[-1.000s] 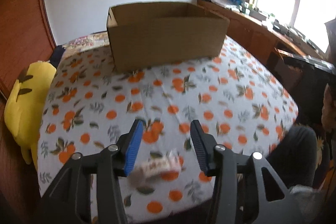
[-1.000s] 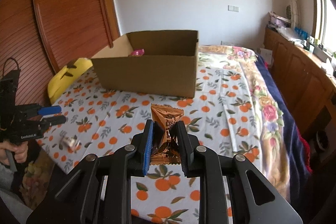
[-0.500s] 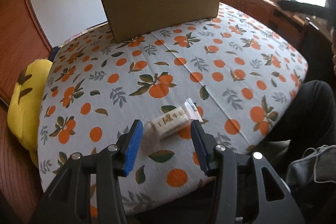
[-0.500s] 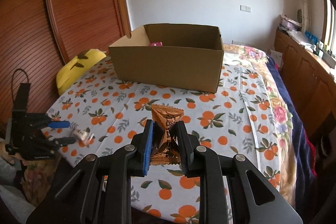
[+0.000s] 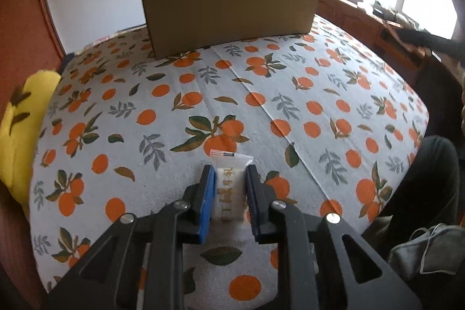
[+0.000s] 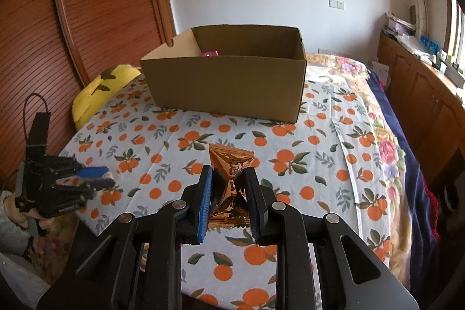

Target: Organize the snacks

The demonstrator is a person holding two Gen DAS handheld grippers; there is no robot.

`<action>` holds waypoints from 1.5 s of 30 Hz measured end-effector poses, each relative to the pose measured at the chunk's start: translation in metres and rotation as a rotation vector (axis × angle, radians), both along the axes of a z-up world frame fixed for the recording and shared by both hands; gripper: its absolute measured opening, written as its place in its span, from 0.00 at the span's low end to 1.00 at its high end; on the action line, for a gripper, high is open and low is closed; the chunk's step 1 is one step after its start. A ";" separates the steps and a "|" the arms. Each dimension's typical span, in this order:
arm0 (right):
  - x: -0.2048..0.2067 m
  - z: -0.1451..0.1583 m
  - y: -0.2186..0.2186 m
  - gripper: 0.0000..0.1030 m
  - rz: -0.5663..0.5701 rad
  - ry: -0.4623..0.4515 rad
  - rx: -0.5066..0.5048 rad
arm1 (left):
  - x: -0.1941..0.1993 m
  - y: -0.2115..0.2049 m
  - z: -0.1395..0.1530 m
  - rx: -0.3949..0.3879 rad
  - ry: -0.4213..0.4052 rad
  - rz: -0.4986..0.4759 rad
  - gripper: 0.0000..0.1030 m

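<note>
The biggest thing here is the surface (image 6: 343, 135), covered with a cloth that has oranges and leaves printed on it. At its far side stands a big brown cardboard box (image 6: 226, 86), open on top. Something small and pink (image 6: 210, 53) peeks up inside it, but it is too small to tell what it is. A soft yellow toy (image 6: 98, 89) lies at the far left edge, next to the wooden wall.

Next come the two tools. The right hand-held gripper (image 6: 229, 182) is squeezed onto a shiny brown snack packet (image 6: 231, 167) and holds it up above the near middle of the cloth. The left hand-held gripper (image 5: 229, 182) is down low at the near left edge, closed around a small white snack packet (image 5: 229, 188) with gold letters. I cannot tell if the white packet is off the cloth yet.

Both snacks look very light. The brown packet seems crinkly and a bit slippery, so it could slide if the squeeze is weak. It is pinched in the middle, which looks like a good place. The white packet looks soft and puffy, with a thin flat seal at its far end. It is held by its long sides, near the middle. That seems safe. Too hard a squeeze might crush what is inside.

The box is probably where both snacks should go.
</note>
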State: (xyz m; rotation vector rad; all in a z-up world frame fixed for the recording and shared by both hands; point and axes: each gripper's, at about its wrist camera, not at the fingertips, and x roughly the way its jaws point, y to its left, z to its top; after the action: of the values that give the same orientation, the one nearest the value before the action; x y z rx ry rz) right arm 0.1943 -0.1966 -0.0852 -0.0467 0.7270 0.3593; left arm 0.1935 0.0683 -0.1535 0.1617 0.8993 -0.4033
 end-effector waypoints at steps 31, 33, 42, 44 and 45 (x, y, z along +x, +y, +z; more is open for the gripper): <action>0.150 0.056 0.006 0.20 0.059 -0.104 0.023 | 0.163 -0.029 0.142 -0.157 -0.295 0.033 0.19; 0.161 0.056 0.008 0.20 0.064 -0.106 0.022 | 0.174 -0.029 0.142 -0.163 -0.298 0.042 0.19; 0.204 0.039 0.024 0.20 0.078 -0.087 0.005 | 0.214 -0.033 0.124 -0.173 -0.258 0.080 0.19; 0.209 0.035 0.027 0.20 0.080 -0.079 0.003 | 0.216 -0.035 0.120 -0.170 -0.253 0.078 0.19; 0.211 0.034 0.028 0.20 0.082 -0.076 0.002 | 0.216 -0.037 0.119 -0.167 -0.251 0.077 0.19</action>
State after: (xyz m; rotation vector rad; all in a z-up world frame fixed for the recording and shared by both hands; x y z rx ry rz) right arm 0.4055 -0.1682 -0.0516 -0.0878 0.6506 0.4339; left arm 0.4097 0.0318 -0.0347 0.0226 0.6196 -0.3750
